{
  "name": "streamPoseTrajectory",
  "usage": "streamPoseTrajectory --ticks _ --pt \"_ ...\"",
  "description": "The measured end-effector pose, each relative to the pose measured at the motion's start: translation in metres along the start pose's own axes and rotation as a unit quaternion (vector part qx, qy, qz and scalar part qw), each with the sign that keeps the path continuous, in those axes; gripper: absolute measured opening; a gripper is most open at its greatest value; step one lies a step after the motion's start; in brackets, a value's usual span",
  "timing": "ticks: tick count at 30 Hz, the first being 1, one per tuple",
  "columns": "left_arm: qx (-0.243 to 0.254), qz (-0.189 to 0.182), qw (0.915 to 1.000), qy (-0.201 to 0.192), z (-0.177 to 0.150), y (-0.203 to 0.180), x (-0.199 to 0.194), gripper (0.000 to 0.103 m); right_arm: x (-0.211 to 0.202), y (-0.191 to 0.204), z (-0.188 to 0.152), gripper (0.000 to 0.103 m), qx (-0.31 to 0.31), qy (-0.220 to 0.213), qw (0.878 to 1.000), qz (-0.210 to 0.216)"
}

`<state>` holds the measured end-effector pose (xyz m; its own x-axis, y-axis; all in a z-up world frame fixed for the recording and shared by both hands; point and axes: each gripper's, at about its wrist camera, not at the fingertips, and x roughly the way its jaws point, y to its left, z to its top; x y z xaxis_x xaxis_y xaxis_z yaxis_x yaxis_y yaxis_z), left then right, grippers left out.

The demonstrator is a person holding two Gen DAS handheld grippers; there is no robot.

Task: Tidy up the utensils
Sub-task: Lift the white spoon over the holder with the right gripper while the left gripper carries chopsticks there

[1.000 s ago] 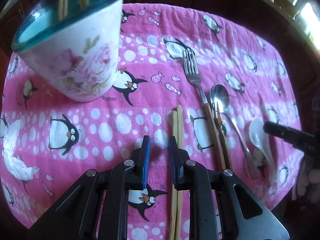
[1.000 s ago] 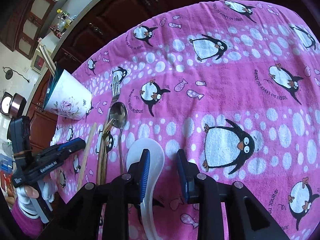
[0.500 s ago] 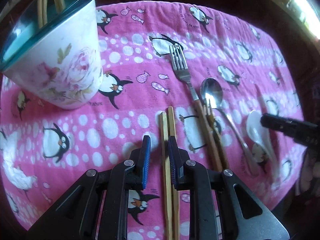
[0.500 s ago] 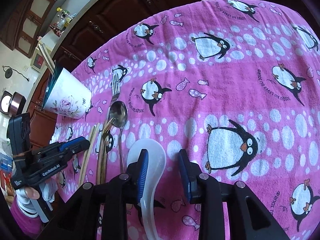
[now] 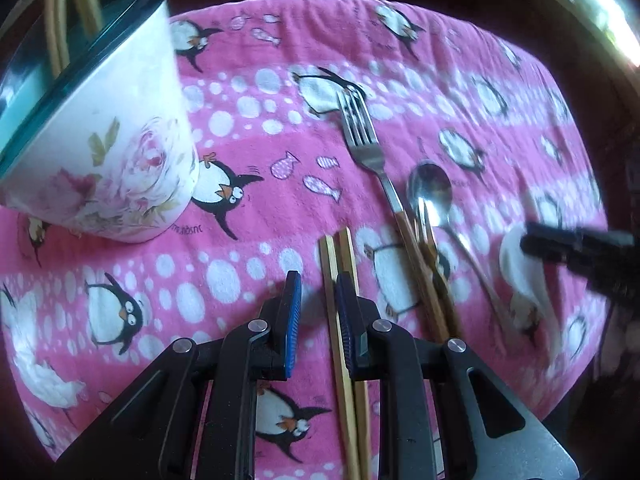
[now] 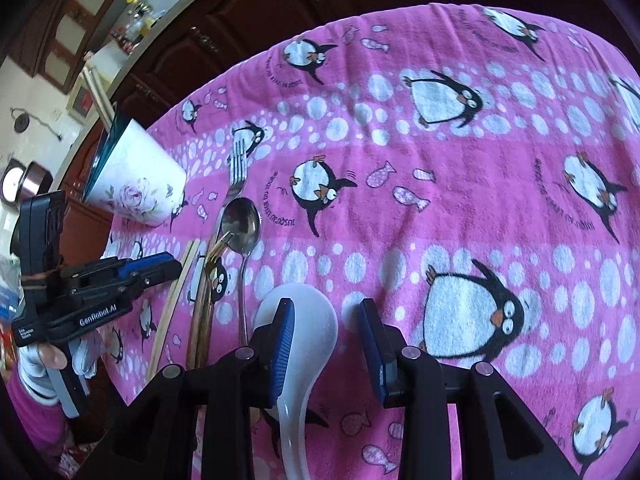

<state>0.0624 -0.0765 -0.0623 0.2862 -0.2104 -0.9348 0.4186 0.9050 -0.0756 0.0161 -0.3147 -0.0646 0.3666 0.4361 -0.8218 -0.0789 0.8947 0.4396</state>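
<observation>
A floral cup (image 5: 116, 152) with a teal rim stands at the left and holds chopsticks (image 5: 60, 20). On the pink penguin cloth (image 5: 256, 128) lie a pair of wooden chopsticks (image 5: 340, 276), a fork (image 5: 360, 136), a metal spoon (image 5: 430, 192), a gold utensil (image 5: 430, 256) and a white ceramic spoon (image 6: 308, 344). My left gripper (image 5: 318, 304) is open, low over the cloth, with one chopstick between its fingers and the other under the right finger. My right gripper (image 6: 326, 332) is open over the white spoon, whose bowl lies by the left finger.
A crumpled white tissue (image 5: 36, 364) lies at the cloth's left edge. Dark wooden cabinets (image 6: 224, 40) stand behind the table. The right half of the cloth (image 6: 500, 184) holds only its print. The table edge runs close along the right in the left wrist view.
My left gripper has shifted left over the chopsticks, so one now lies between its fingers. The right gripper has opened a little wider over the white spoon.
</observation>
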Motion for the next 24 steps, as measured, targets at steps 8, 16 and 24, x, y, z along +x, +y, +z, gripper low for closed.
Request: streamPoseTrajectory --ticks 8,16,24 --pt "-0.002 0.002 1.0 0.003 0.005 -0.003 0.004 0.025 0.009 0.016 0.005 0.027 -0.062 0.034 0.997 0.017" --pt "0.024 0.007 0.9996 0.012 0.012 -0.008 0.012 0.025 0.022 0.02 0.011 0.025 -0.108 0.066 0.991 0.035" --pt "0.006 -0.031 0.9995 -0.01 0.011 0.004 -0.007 0.005 0.005 0.027 0.006 0.004 -0.107 0.035 0.993 0.03"
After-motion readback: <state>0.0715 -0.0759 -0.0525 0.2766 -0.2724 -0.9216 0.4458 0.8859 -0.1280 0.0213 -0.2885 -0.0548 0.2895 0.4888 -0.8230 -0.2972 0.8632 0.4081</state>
